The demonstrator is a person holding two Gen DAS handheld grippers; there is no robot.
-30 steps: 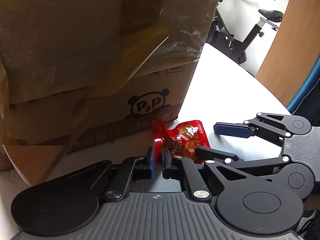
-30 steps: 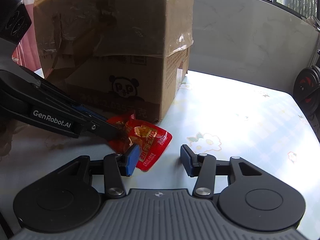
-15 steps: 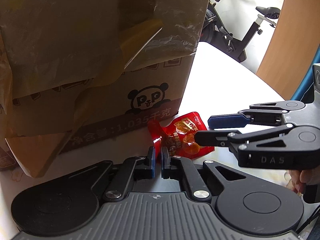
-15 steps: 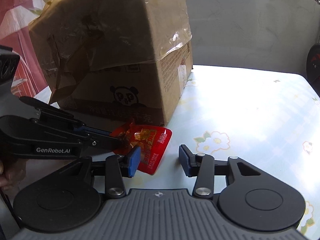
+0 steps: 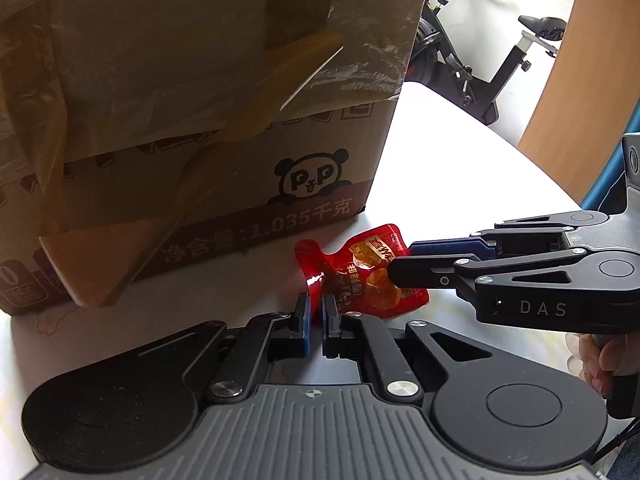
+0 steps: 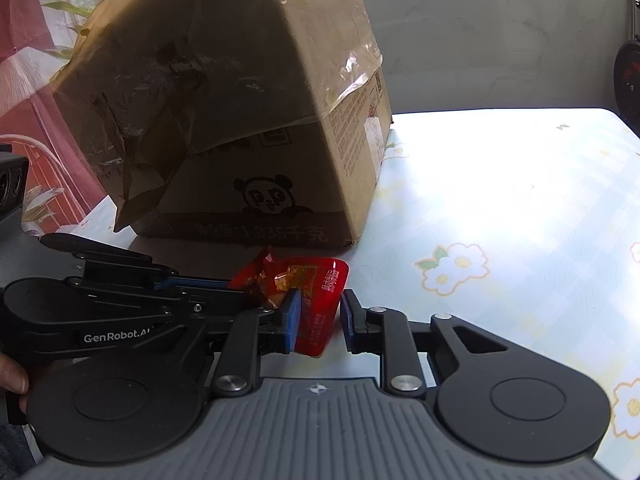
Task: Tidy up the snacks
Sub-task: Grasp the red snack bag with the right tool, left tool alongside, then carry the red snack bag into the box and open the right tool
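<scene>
Red snack packet (image 5: 362,276), orange and yellow print. Brown cardboard box (image 6: 248,120), dark panda logo, dark red band. Pale bench (image 6: 500,208), faint checks, white flowers. Black hand-held gripper (image 6: 318,320), blue pads (image 6: 292,316).

Red snack packet (image 5: 362,274), crumpled, beside cardboard box (image 5: 192,128).

You see a glossy red foil snack pouch (image 5: 362,276), a matt brown cardboard box (image 5: 192,128) under wrinkled shiny tape, a smooth flower-printed tablecloth (image 6: 500,208), your grippers' matt black plastic arms, silvery metal rivets, ribbed grey housings.
</scene>
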